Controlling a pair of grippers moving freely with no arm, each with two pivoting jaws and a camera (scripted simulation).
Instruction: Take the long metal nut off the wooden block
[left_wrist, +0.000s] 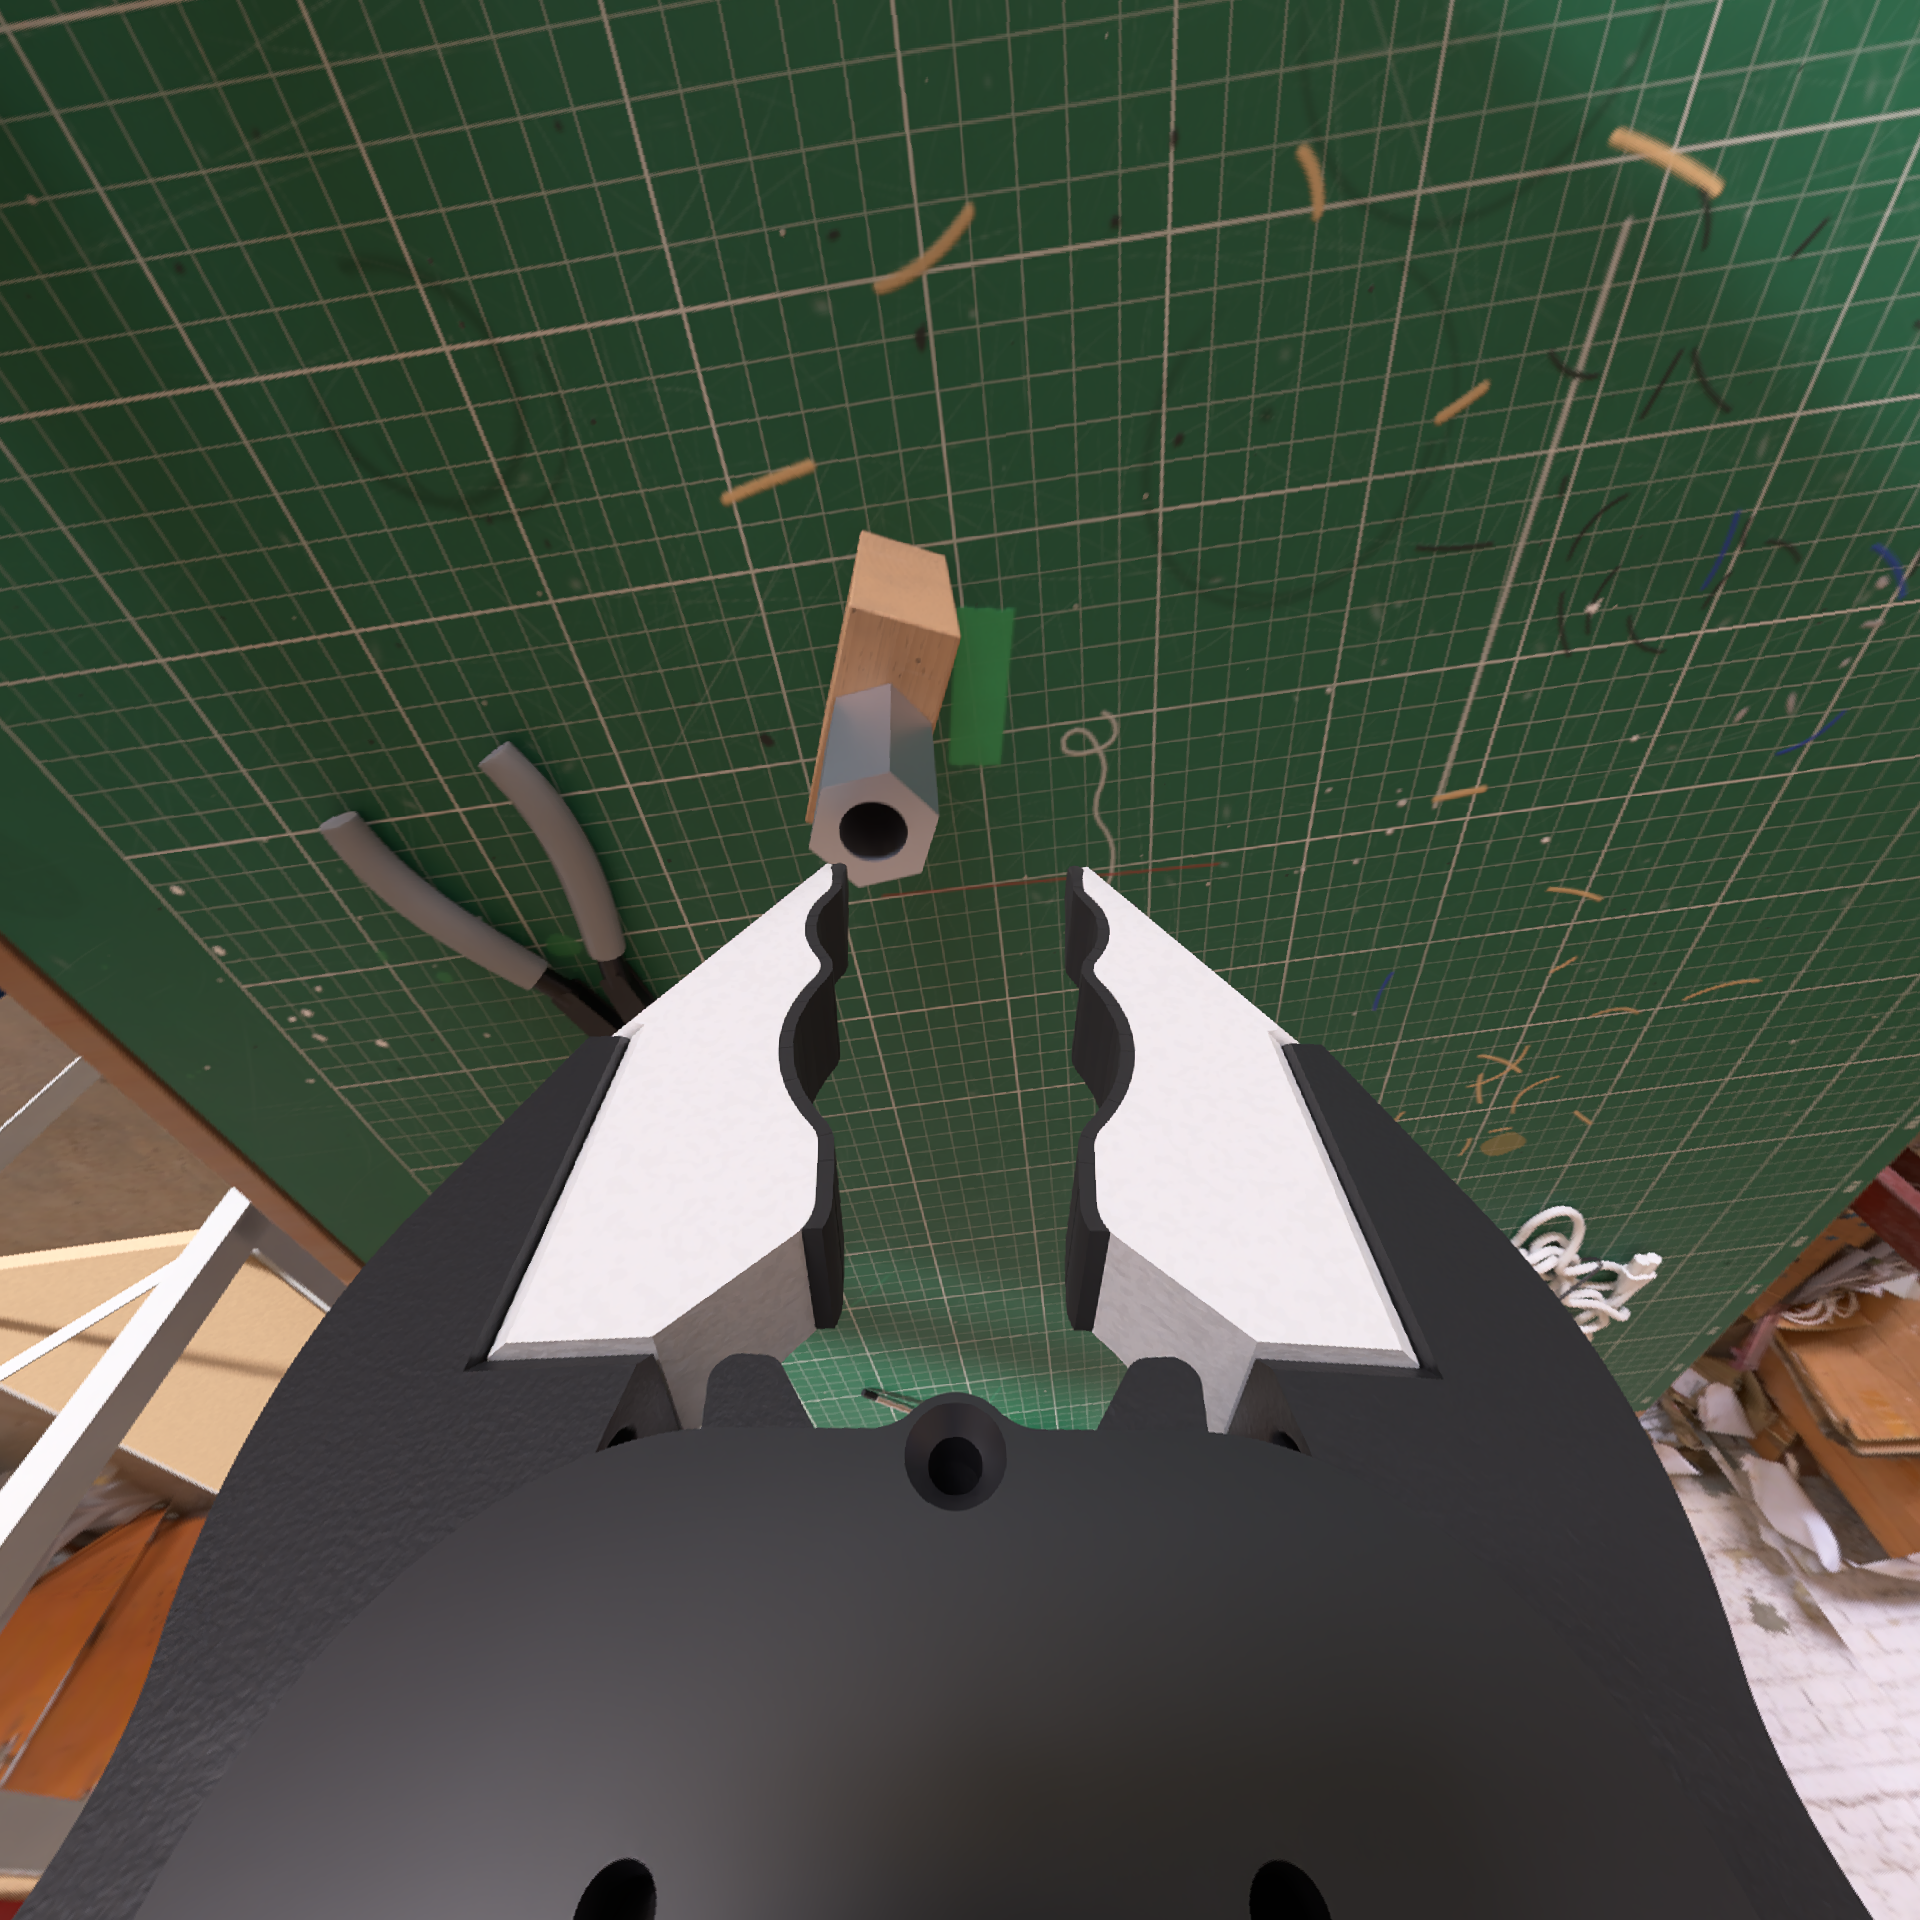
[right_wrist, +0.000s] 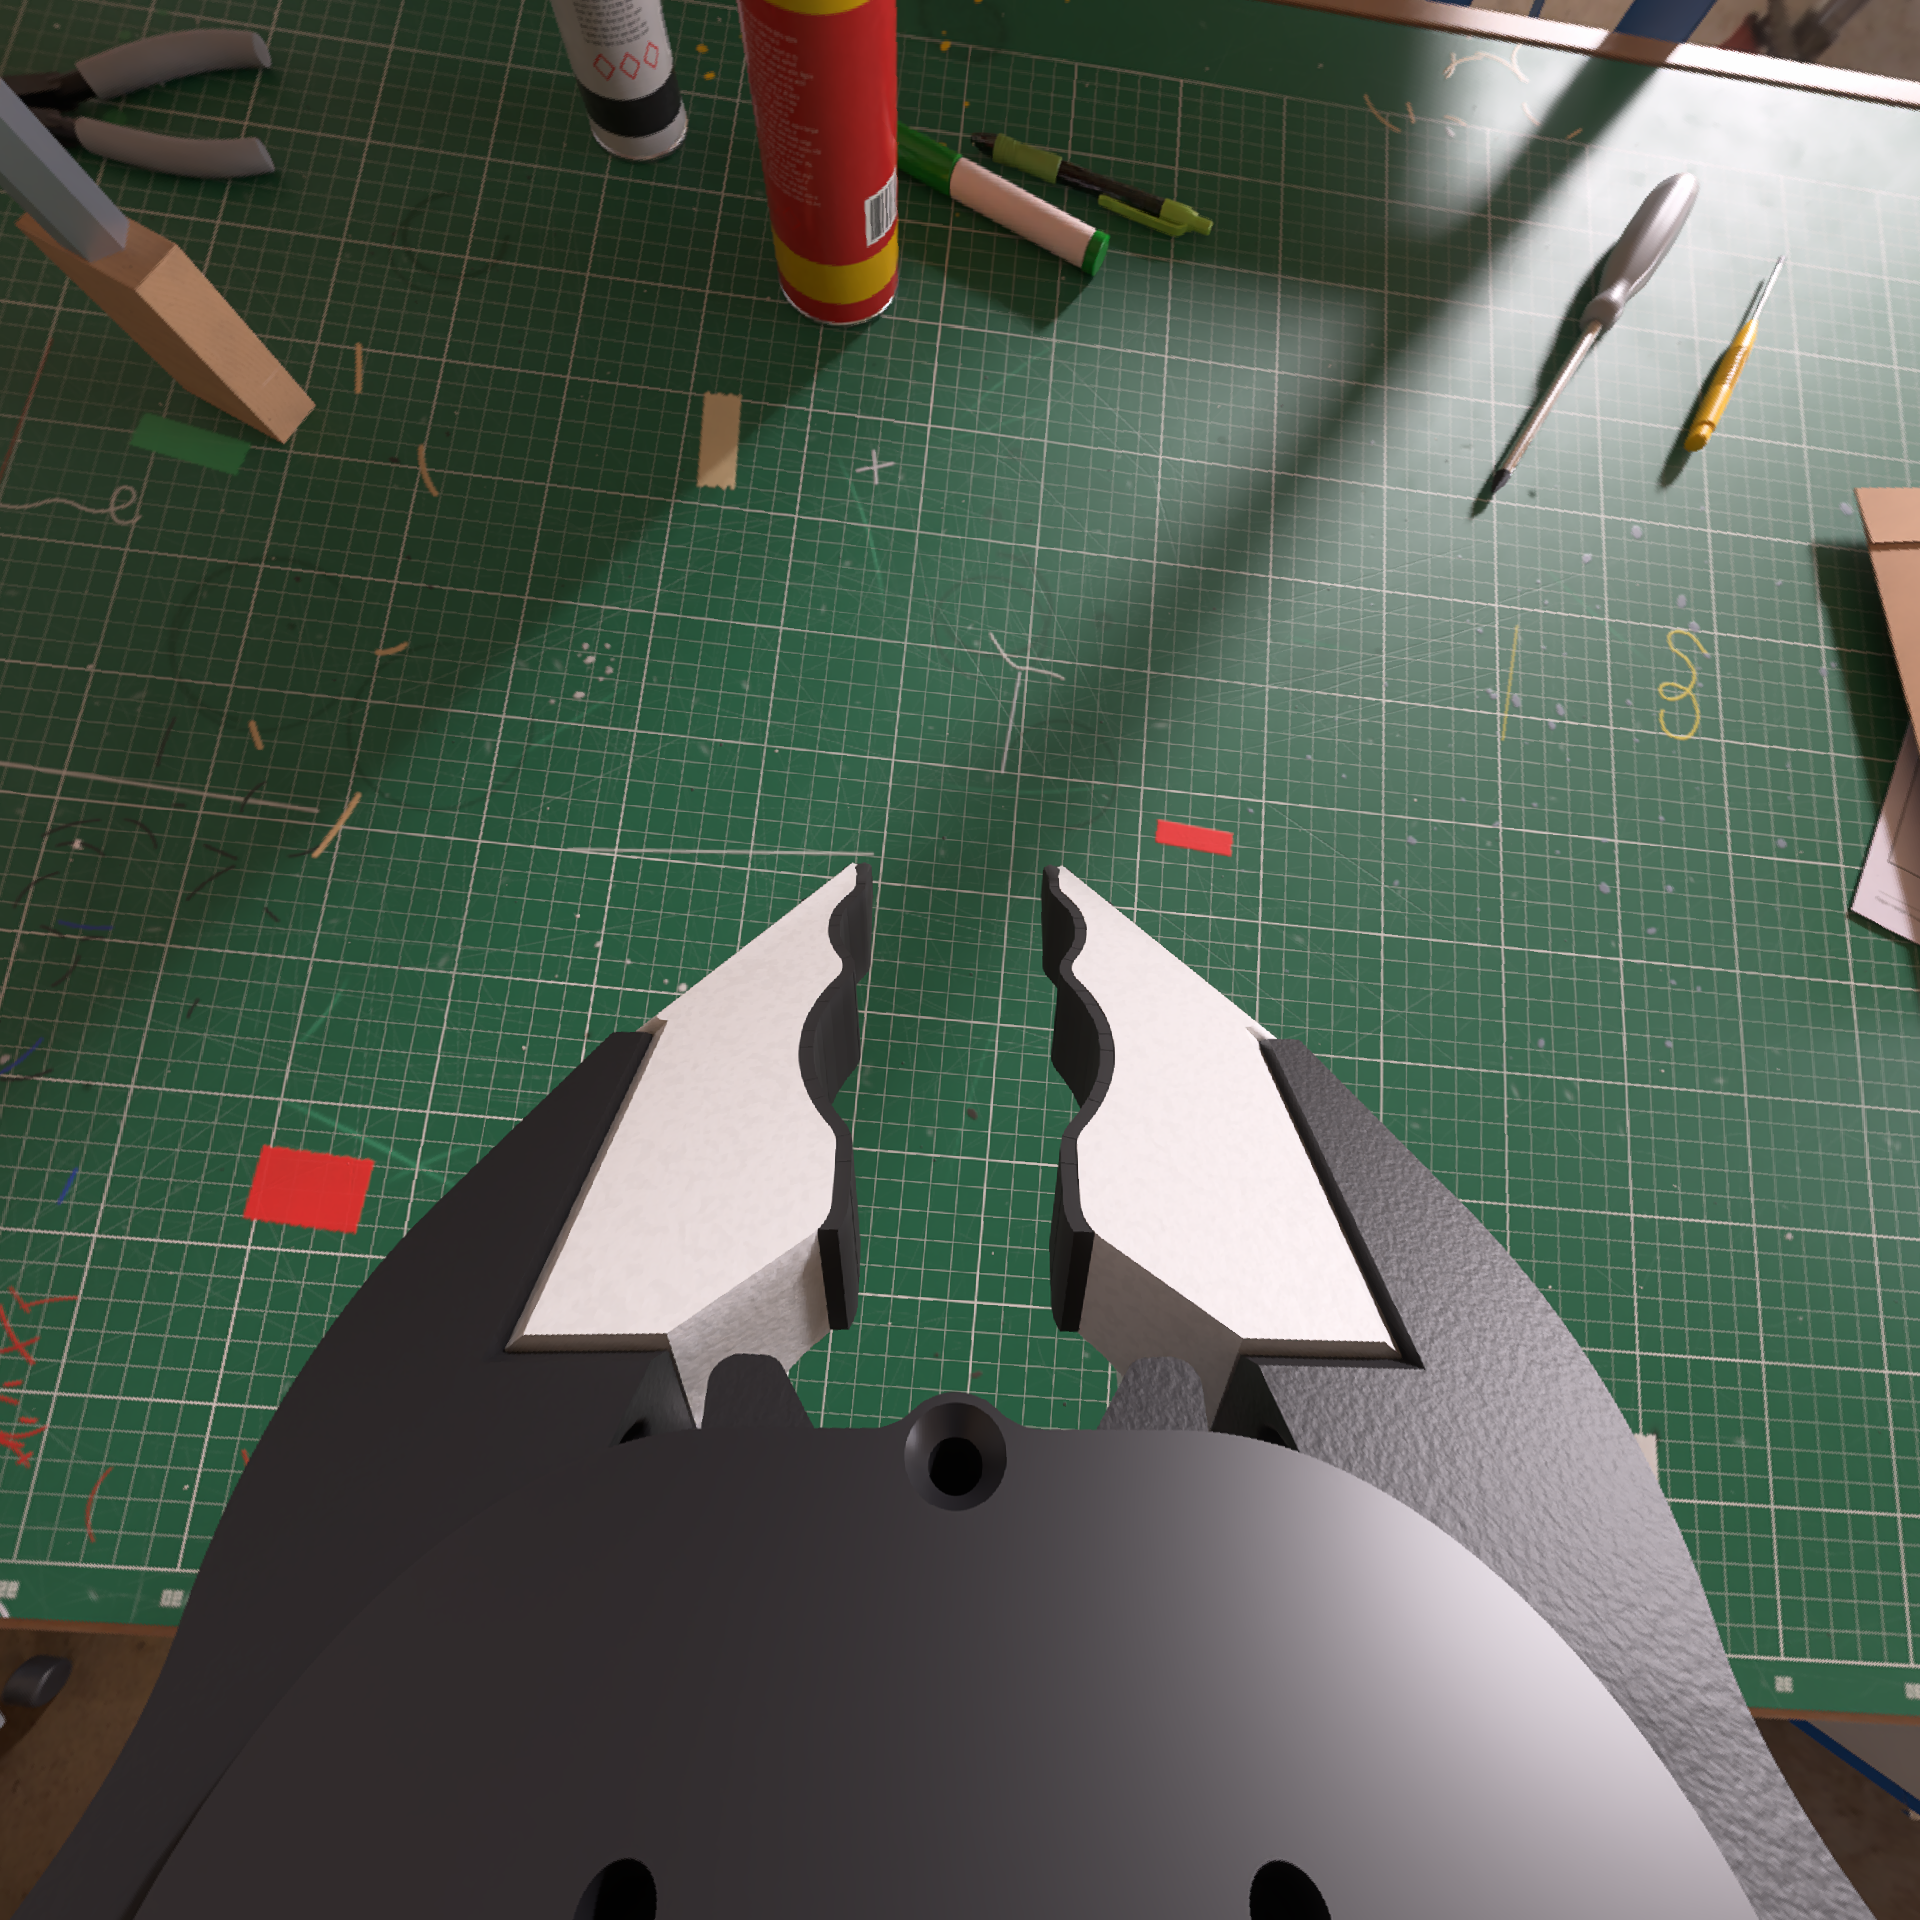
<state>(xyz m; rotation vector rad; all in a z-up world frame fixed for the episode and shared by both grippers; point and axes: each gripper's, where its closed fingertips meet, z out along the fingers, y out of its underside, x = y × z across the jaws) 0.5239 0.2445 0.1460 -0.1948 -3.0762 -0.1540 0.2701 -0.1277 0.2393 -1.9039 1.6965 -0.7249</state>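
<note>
In the left wrist view a long grey hexagonal metal nut (left_wrist: 875, 790) stands on top of a light wooden block (left_wrist: 899, 629); I look down its bore. My left gripper (left_wrist: 956, 878) is open and empty above it, the left fingertip (left_wrist: 831, 883) close to the nut's lower edge. In the right wrist view the block (right_wrist: 177, 312) and the nut (right_wrist: 52, 177) show at the far upper left. My right gripper (right_wrist: 956, 878) is open and empty over the green mat, far from them.
Grey-handled pliers (left_wrist: 520, 894) lie left of the block, also in the right wrist view (right_wrist: 156, 104). A red spray can (right_wrist: 826, 156), a white bottle (right_wrist: 623, 73), markers (right_wrist: 1018, 203), a screwdriver (right_wrist: 1610, 301) and cardboard (right_wrist: 1881, 623) sit on the cutting mat (right_wrist: 935, 623). A green tape patch (left_wrist: 982, 686) lies beside the block.
</note>
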